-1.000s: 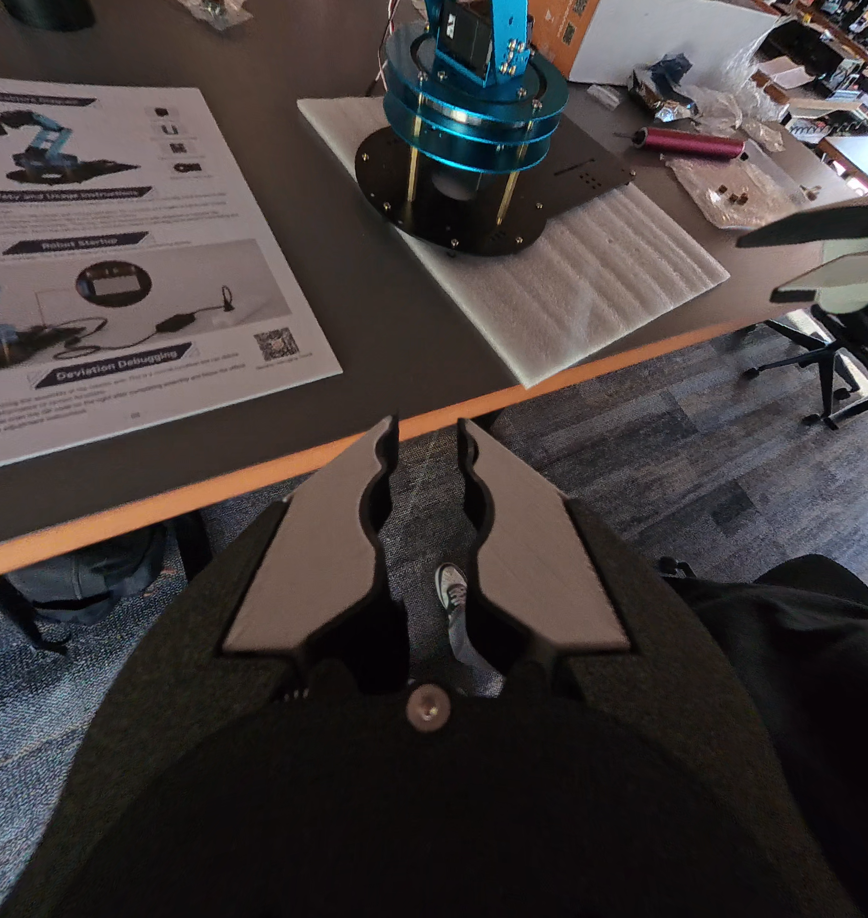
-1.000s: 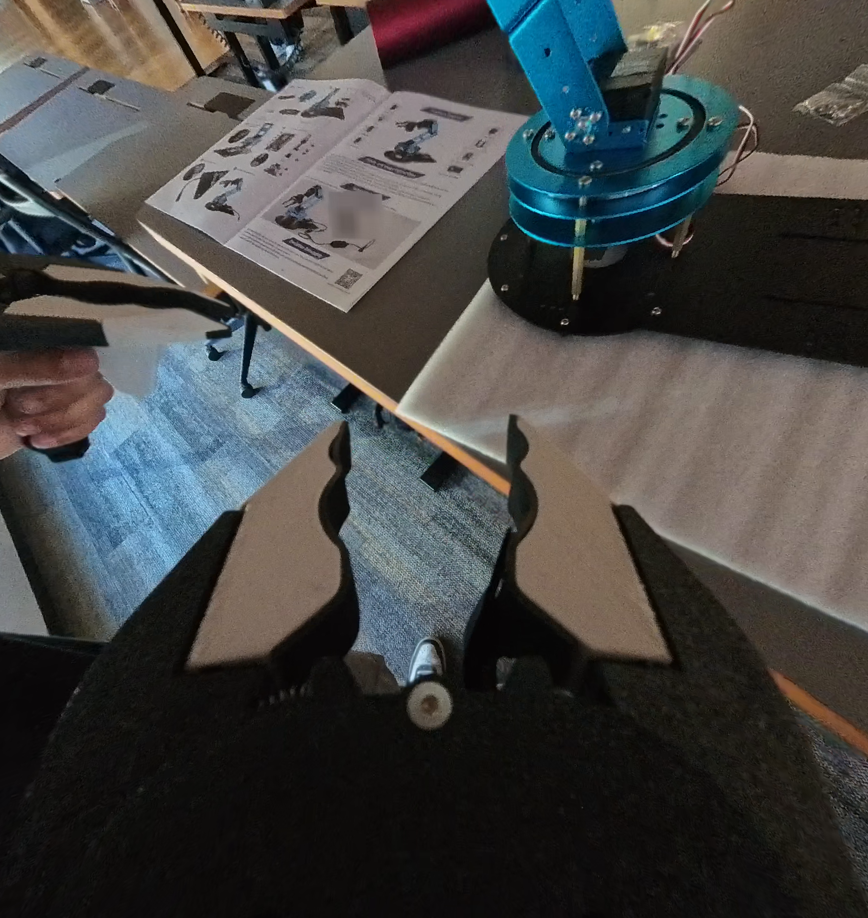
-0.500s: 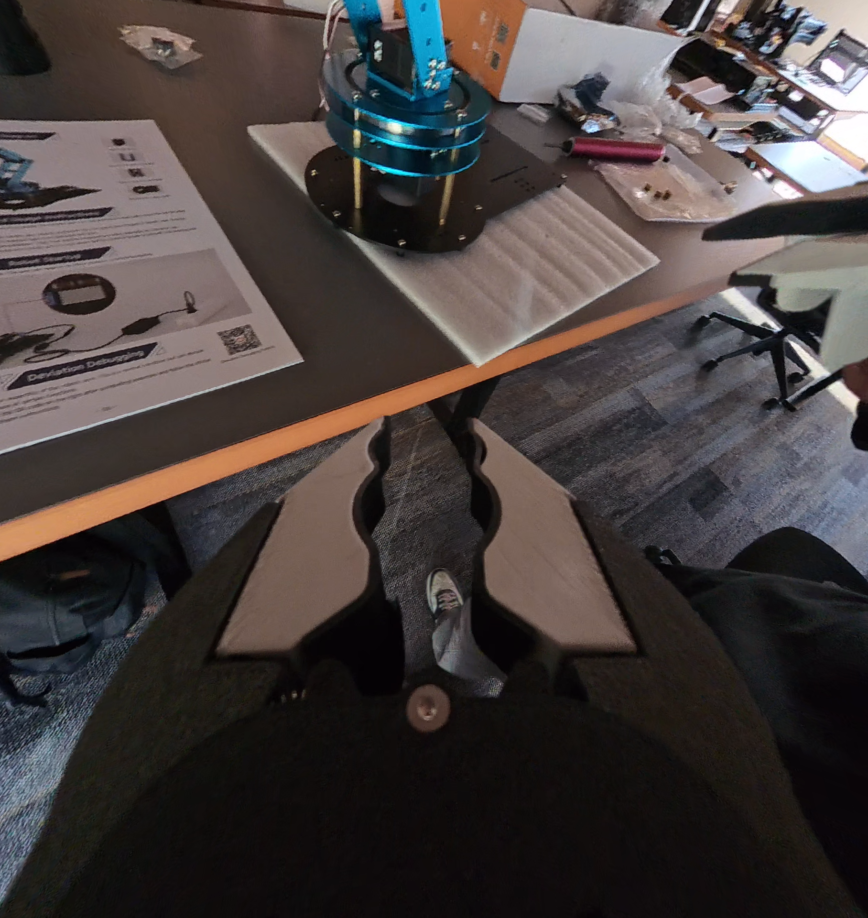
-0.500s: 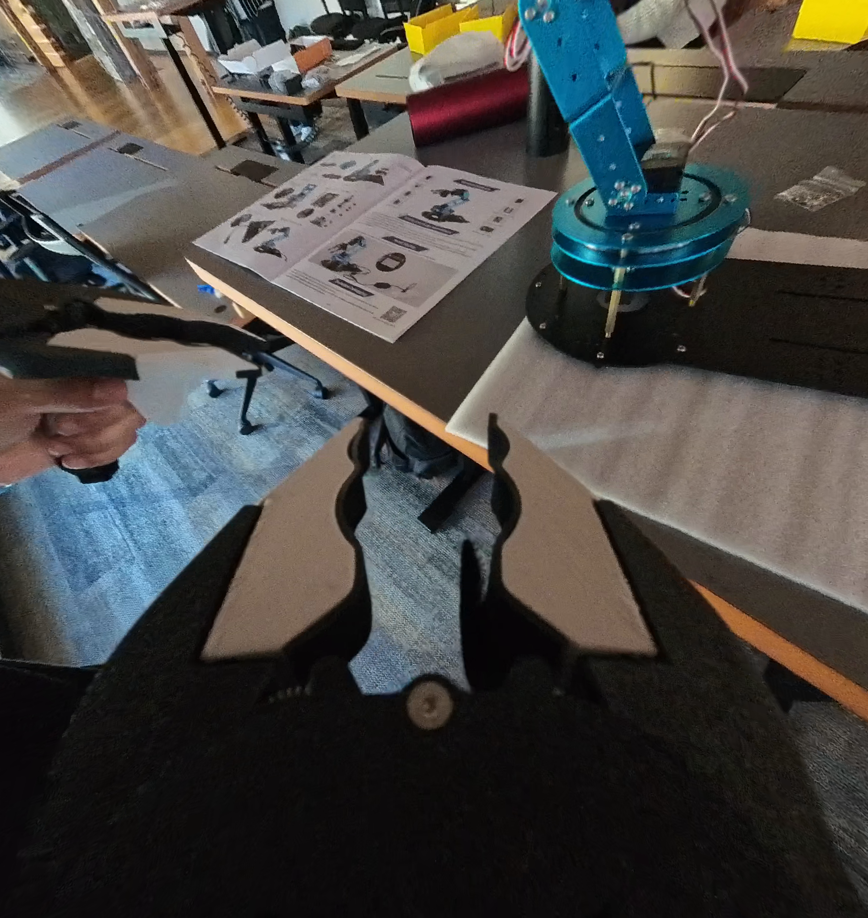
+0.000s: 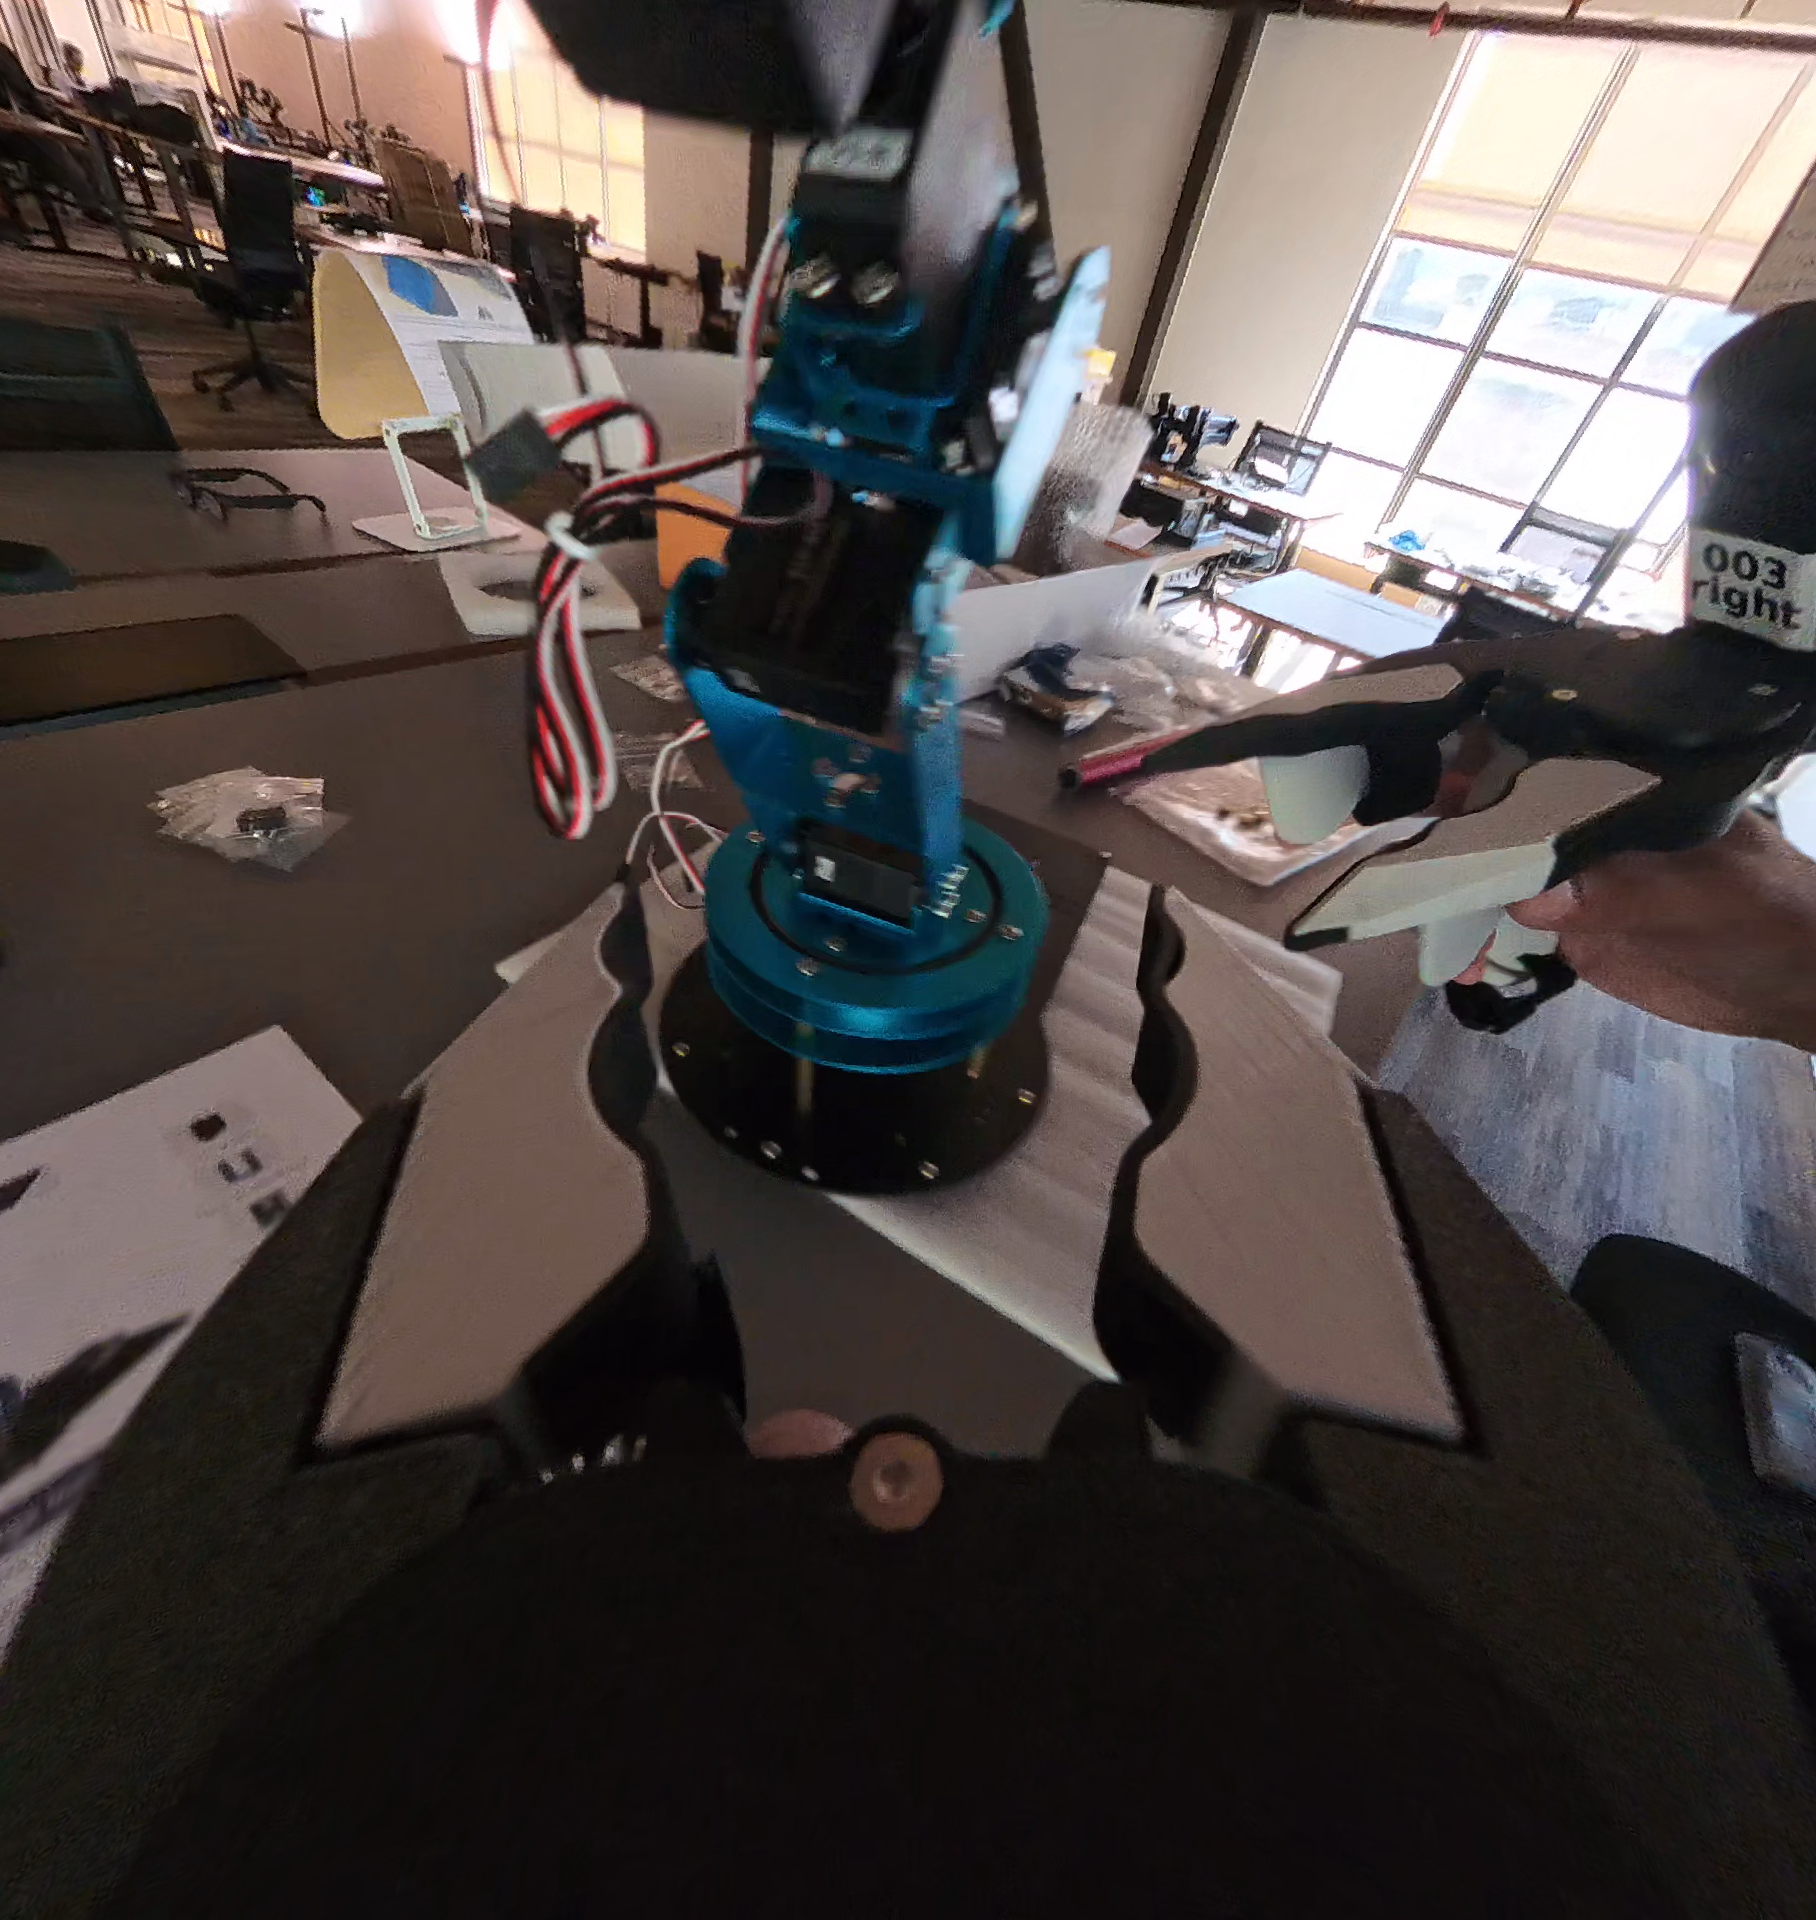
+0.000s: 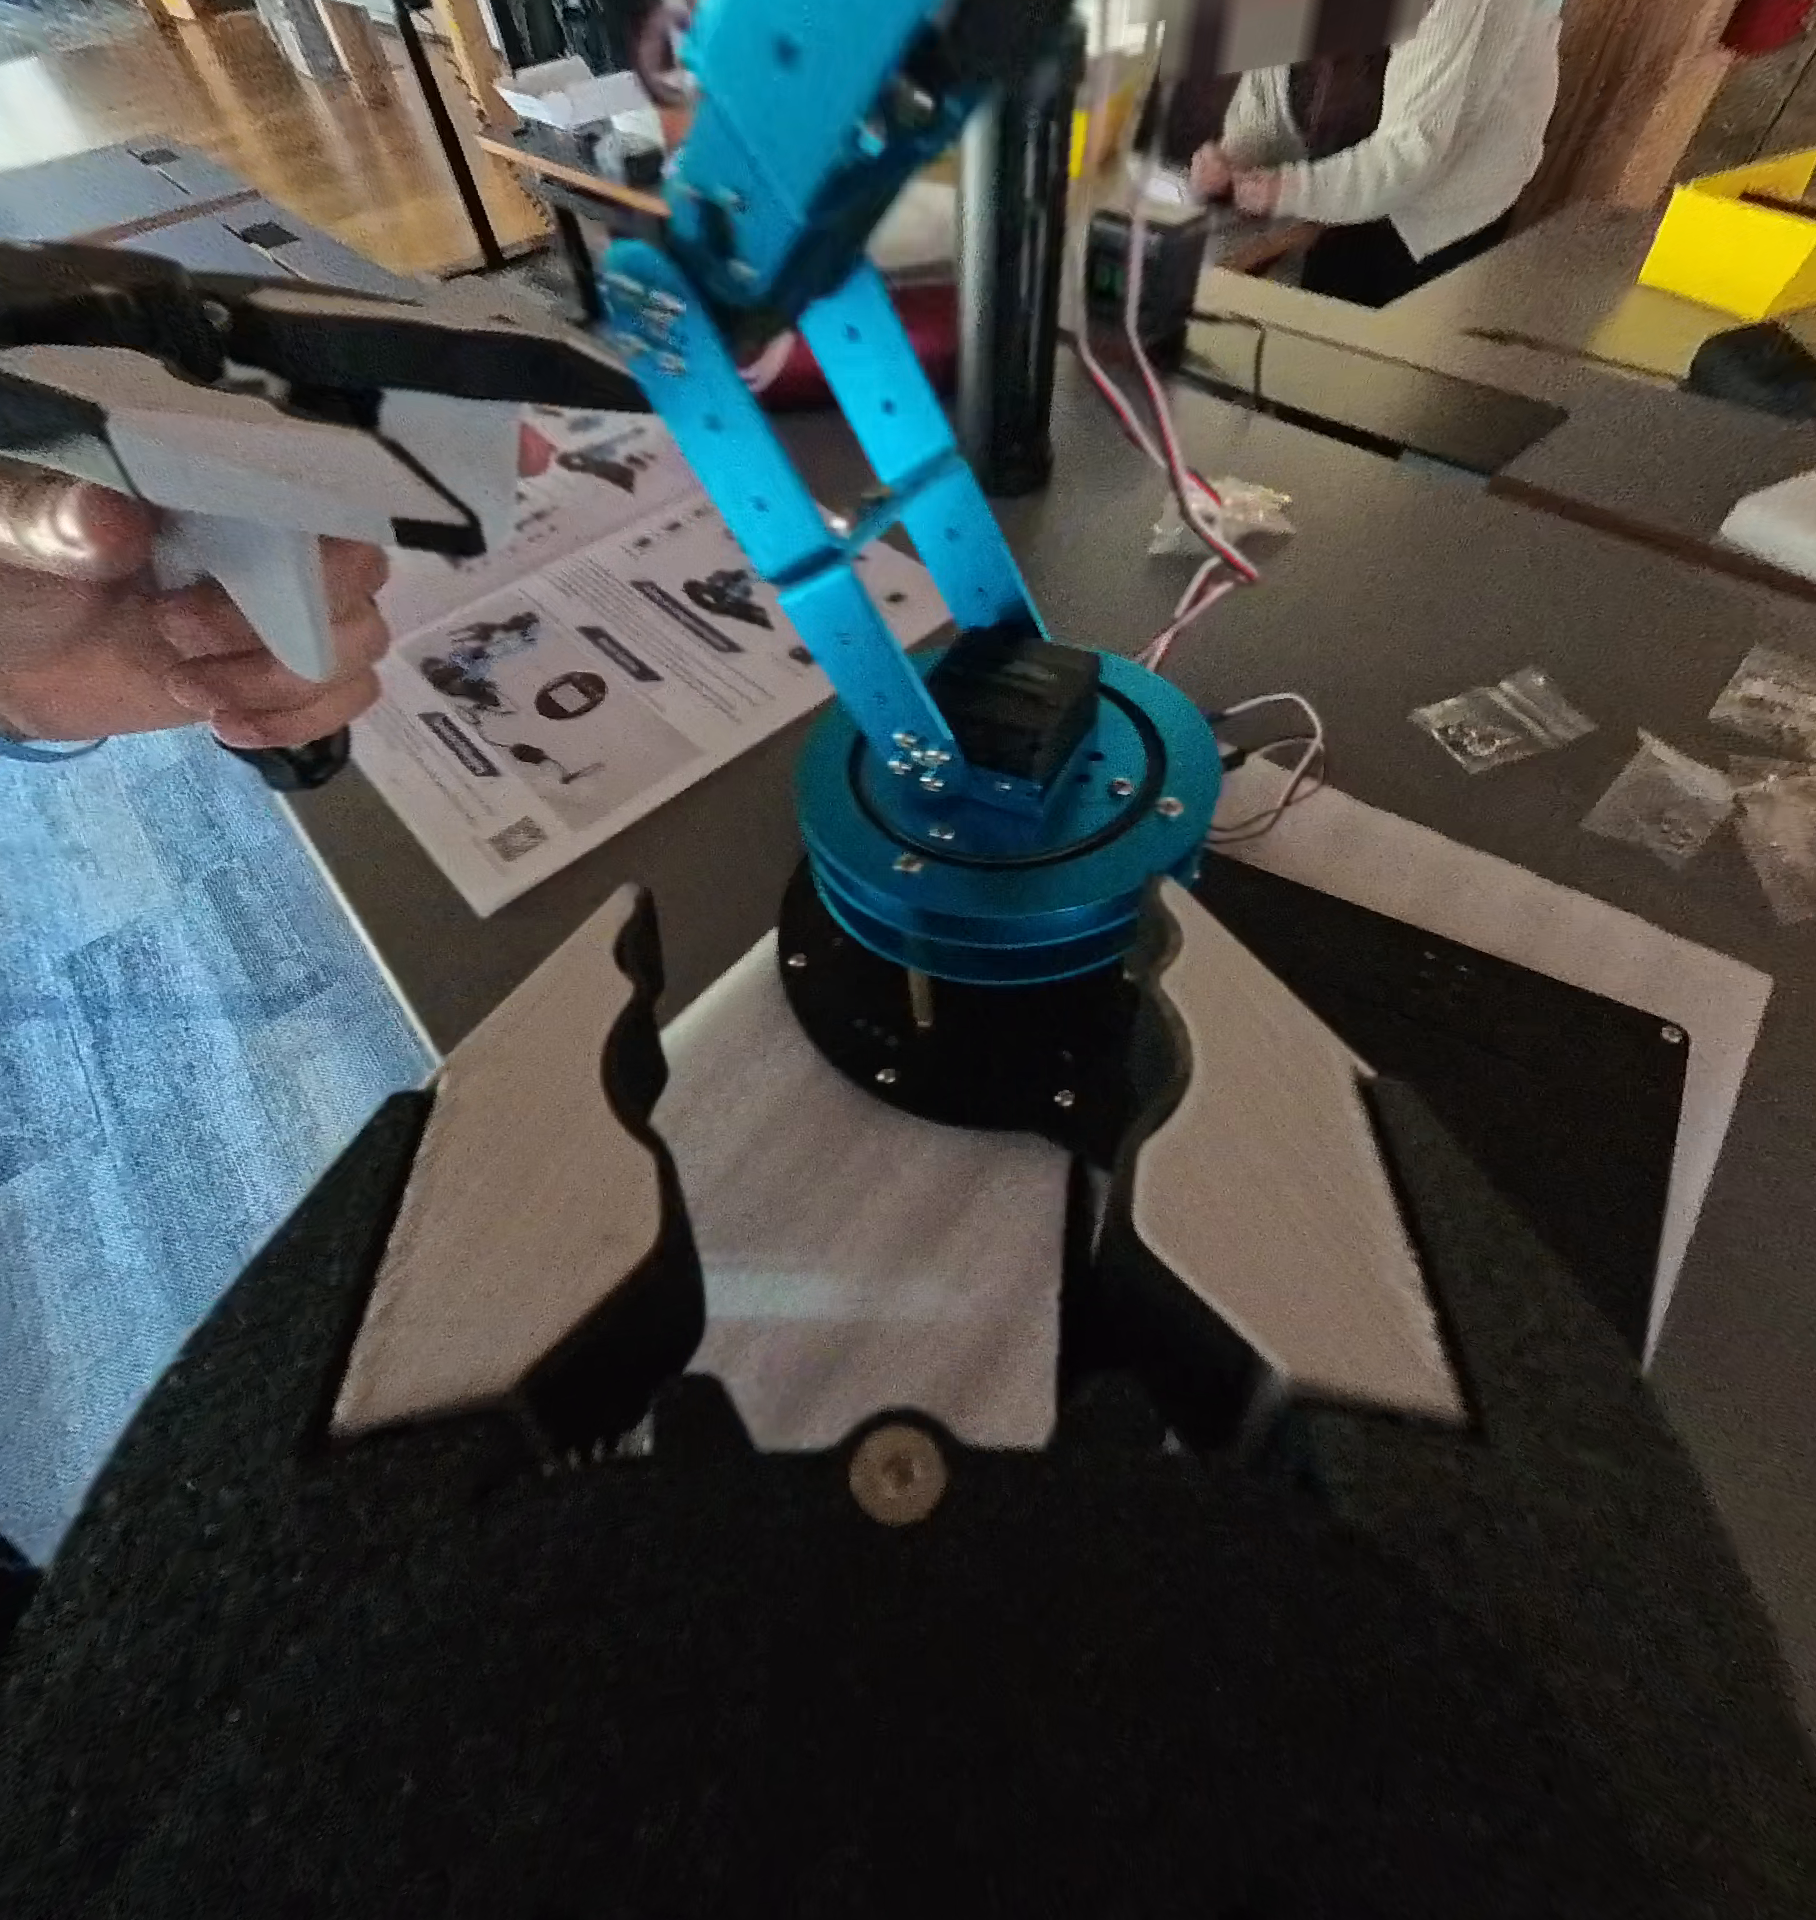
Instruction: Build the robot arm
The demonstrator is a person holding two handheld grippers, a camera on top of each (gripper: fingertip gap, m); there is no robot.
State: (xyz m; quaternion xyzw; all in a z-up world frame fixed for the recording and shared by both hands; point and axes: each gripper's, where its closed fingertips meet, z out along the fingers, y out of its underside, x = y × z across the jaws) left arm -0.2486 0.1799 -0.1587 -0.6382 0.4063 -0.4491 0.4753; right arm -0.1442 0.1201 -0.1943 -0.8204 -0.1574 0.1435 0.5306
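Note:
A blue metal robot arm kit (image 5: 862,727) stands on a blue round turntable (image 5: 873,935) over a black base plate (image 5: 852,1127), on a white foam sheet (image 5: 987,1247). My left gripper (image 5: 888,914) is open wide and empty, its jaws framing the turntable from the near side, apart from it. My right gripper (image 6: 904,914) is also open and empty, framing the same turntable (image 6: 1008,831) from another side. Each gripper shows in the other's view, held in a hand: the right one (image 5: 1184,852) beside the arm, the left one (image 6: 556,468) near the arm's upper links (image 6: 842,499).
An open instruction booklet (image 6: 592,675) lies on the dark table (image 5: 208,935). Red, white and black servo wires (image 5: 571,665) hang from the arm. Small bags of parts (image 6: 1506,717), a maroon cylinder (image 5: 1101,769) and a black post (image 6: 1008,260) stand around. A person in white (image 6: 1403,125) sits behind.
Both grippers have risen from below the table's edge to over the table and closed in on the blue arm. Both have opened wider.

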